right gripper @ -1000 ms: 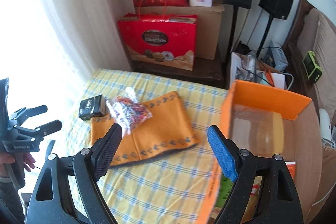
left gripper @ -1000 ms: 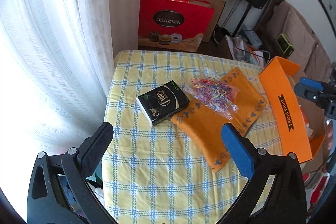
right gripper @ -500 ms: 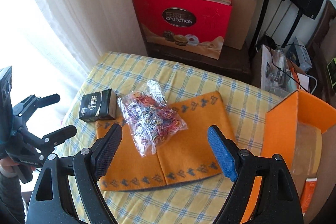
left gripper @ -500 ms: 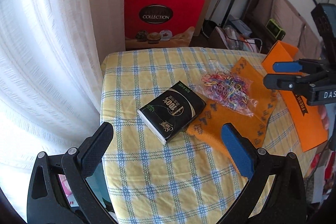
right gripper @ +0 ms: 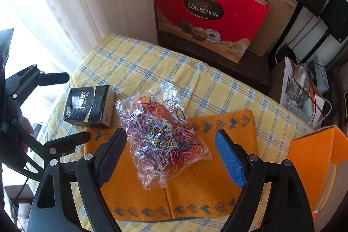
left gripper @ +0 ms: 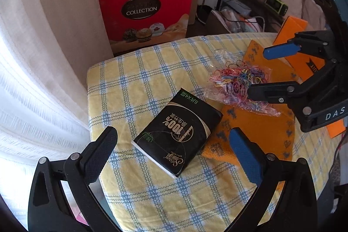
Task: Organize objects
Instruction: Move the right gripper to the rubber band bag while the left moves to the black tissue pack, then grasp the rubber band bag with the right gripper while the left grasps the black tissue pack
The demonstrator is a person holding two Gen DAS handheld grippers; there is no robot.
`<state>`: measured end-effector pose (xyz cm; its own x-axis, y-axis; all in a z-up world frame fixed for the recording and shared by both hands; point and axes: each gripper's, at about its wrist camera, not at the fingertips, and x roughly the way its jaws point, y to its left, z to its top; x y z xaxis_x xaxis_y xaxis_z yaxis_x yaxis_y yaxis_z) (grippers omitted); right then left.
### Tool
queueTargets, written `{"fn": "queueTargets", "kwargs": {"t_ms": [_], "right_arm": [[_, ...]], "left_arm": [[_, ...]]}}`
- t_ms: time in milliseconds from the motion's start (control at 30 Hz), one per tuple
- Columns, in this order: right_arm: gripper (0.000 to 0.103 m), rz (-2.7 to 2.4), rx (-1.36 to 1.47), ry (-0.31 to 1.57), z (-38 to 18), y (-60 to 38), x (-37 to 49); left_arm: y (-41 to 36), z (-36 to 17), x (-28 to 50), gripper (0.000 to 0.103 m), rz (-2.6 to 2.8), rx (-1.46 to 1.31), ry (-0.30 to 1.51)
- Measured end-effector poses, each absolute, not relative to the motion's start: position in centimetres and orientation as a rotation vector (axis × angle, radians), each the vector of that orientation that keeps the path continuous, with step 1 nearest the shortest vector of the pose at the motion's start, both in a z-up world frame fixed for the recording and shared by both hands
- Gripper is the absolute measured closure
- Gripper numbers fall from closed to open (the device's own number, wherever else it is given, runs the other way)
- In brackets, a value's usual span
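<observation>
Over the bench (left gripper: 139,84), your left tool (left gripper: 171,145) gapes empty astride the pack (left gripper: 178,134), lying diagonal, your right tool (right gripper: 171,156) wide, empty, over the bag (right gripper: 161,132).

The left hand-held gripper (left gripper: 173,148) is a black plastic frame with silver rivets at its joints; one finger carries a black textured pad, the other a blue ribbed pad; the right hand-held gripper (right gripper: 170,154) is built alike, black frame, silver rivets, one black pad and one blue; its body shows white letters "DAS" and a small green light; a bit of skin shows behind the left one.
</observation>
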<state>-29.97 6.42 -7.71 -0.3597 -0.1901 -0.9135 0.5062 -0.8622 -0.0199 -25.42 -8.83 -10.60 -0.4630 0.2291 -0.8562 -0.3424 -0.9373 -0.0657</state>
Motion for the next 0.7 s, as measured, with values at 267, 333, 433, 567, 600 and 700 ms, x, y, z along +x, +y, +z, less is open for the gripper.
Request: {"fn": "queueTargets", "kwargs": {"t_ms": [267, 333, 433, 567, 600, 700], "right_arm": [[0.018, -2.228, 1.475, 0.489, -9.9, 5.5, -30.6], [0.020, -2.222, 1.488, 0.461, -10.3, 5.7, -30.7], [0.030, -2.221, 1.494, 0.439, -10.4, 5.8, -30.8], [0.055, -2.246, 1.478, 0.399, -9.7, 6.2, -30.7], [0.061, -2.253, 1.468, 0.401, -9.4, 6.4, -30.6], [0.074, -2.264, 1.451, 0.443, -8.9, 6.2, -30.1]], "left_arm": [[-8.4, -11.7, -26.4, 0.000, 2.407, -1.411, 0.247], [-8.4, -11.9, -26.6, 0.000, 2.403, -1.415, 0.241], [-8.6, -12.0, -26.7, 0.009, 2.387, -1.416, 0.206], [-9.8, -11.8, -26.8, 0.040, 2.384, -1.403, 0.107], [-10.2, -11.8, -26.7, 0.044, 2.386, -1.397, 0.086], [-11.5, -11.6, -26.6, 0.051, 2.384, -1.392, -0.008]]}}
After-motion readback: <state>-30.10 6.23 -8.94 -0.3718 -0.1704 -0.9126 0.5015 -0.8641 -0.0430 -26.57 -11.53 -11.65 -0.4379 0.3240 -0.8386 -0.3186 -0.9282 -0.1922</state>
